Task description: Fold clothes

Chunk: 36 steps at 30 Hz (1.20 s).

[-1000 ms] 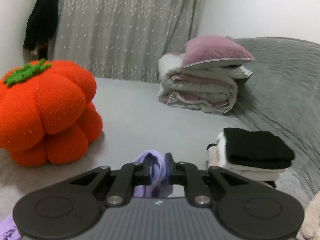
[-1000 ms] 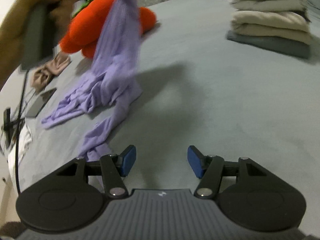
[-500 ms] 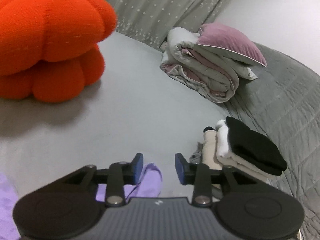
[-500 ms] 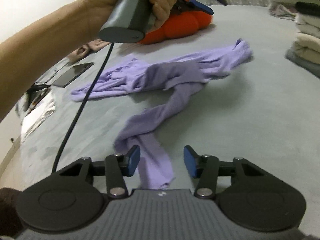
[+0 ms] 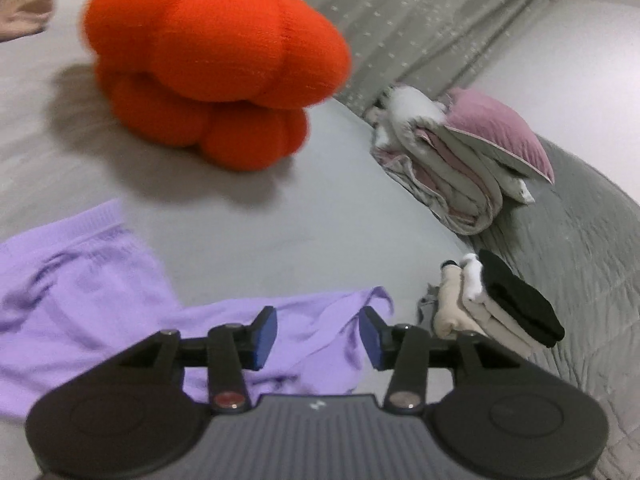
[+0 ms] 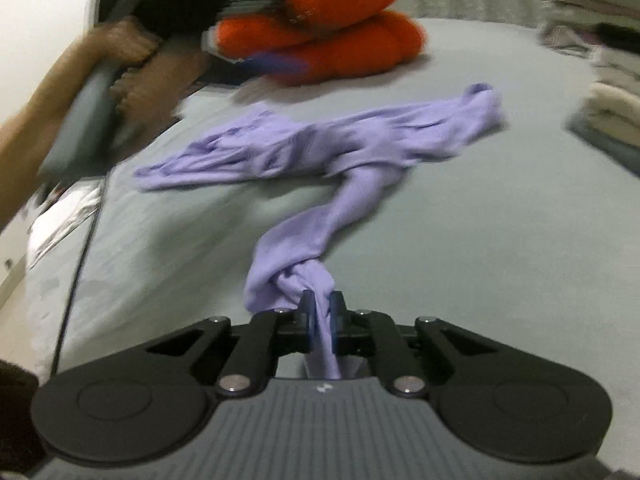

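A lilac garment [image 6: 320, 148] lies crumpled and twisted across the grey bed. Its near end is a bunched, twisted leg or sleeve, and my right gripper [image 6: 322, 312] is shut on that end, with cloth showing between the blue pads. In the left wrist view the same lilac garment [image 5: 100, 280] spreads below and left of my left gripper [image 5: 318, 338], which hovers open above it with nothing between its fingers. A hand [image 6: 124, 52] holding the left gripper's handle shows blurred at the upper left of the right wrist view.
A big orange pumpkin cushion [image 5: 216, 56] sits behind the garment. A stack of folded clothes with a black piece on top [image 5: 500, 312] stands at the right. A rolled duvet and pink pillow [image 5: 472, 160] lie further back. A cable [image 6: 80, 264] hangs at the left.
My left gripper let go of the lilac garment, which dropped onto the bed, and then swung left. My right gripper moved onto the garment's near end and shut on it.
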Tool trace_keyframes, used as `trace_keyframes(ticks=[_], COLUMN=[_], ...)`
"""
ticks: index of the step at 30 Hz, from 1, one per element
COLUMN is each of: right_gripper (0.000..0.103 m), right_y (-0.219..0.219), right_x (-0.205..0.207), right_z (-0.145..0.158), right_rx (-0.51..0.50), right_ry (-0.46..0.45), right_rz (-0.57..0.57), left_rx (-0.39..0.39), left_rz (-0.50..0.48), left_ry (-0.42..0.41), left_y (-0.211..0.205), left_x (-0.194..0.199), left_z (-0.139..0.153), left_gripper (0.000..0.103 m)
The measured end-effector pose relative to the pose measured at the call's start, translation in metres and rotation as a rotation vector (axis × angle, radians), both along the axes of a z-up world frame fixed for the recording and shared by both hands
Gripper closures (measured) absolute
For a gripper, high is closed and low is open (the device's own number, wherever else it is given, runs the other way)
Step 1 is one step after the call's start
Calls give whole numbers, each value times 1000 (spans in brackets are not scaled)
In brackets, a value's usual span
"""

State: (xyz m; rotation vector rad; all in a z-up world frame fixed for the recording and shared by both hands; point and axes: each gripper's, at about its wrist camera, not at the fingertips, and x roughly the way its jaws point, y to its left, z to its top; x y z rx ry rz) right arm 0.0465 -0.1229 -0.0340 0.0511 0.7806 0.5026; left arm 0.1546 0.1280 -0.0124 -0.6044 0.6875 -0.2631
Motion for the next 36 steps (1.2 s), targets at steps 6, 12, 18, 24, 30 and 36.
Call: trace_keyframes(ticks=[6, 12, 18, 24, 30, 36], right_gripper=[95, 95, 96, 96, 88, 56], right_y=[-62, -112, -126, -133, -121, -92], right_x=[-12, -25, -24, -18, -8, -8], right_z=[6, 13, 6, 0, 5, 22], right_rx=[-32, -143, -317, -438, -430, -365], right_ry=[-2, -42, -61, -74, -58, -124], right_rz=[-175, -322, -445, -532, -546, -448], left_rx=[24, 116, 183, 238, 229, 160], left_rz=[137, 219, 303, 474, 562, 608], left_ry=[8, 1, 12, 58, 91, 83], left_y=[41, 59, 75, 89, 101, 109], left_x=[-49, -77, -94, -93, -90, -88], left_z=[-17, -27, -37, -45, -54, -57], left_gripper=[56, 56, 56, 60, 67, 74])
